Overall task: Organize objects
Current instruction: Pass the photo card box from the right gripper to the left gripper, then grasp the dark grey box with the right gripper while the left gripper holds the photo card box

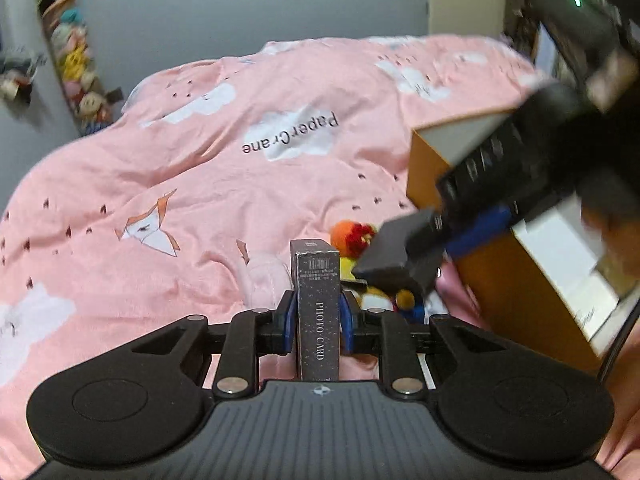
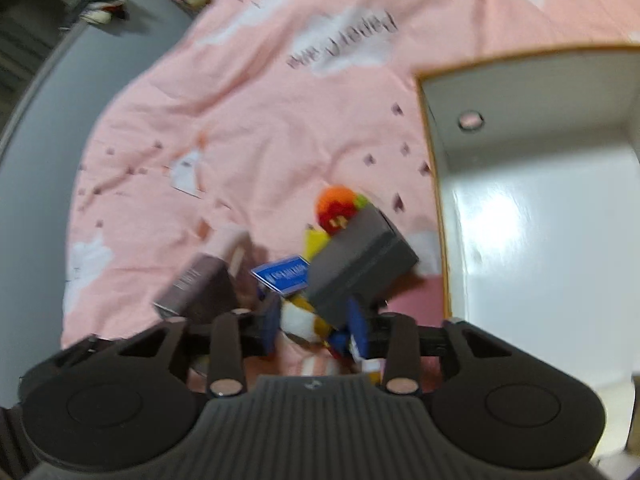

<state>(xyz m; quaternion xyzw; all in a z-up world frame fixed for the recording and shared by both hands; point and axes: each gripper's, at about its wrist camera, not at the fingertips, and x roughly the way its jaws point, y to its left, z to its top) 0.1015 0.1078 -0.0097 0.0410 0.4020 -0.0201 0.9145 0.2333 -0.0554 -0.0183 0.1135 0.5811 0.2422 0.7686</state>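
left tool (image 1: 318,316) clamped on photo card box (image 1: 318,304), long axis forward, away from camera

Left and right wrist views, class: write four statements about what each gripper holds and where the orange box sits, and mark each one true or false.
1. The left gripper is clamped on a dark box printed PHOTO CARD. True.
2. The right gripper is empty. False: a dark grey box sits between its fingers.
3. The orange box is open, showing a white inside. True.
4. The bed cover is plain blue. False: it is pink with white clouds.
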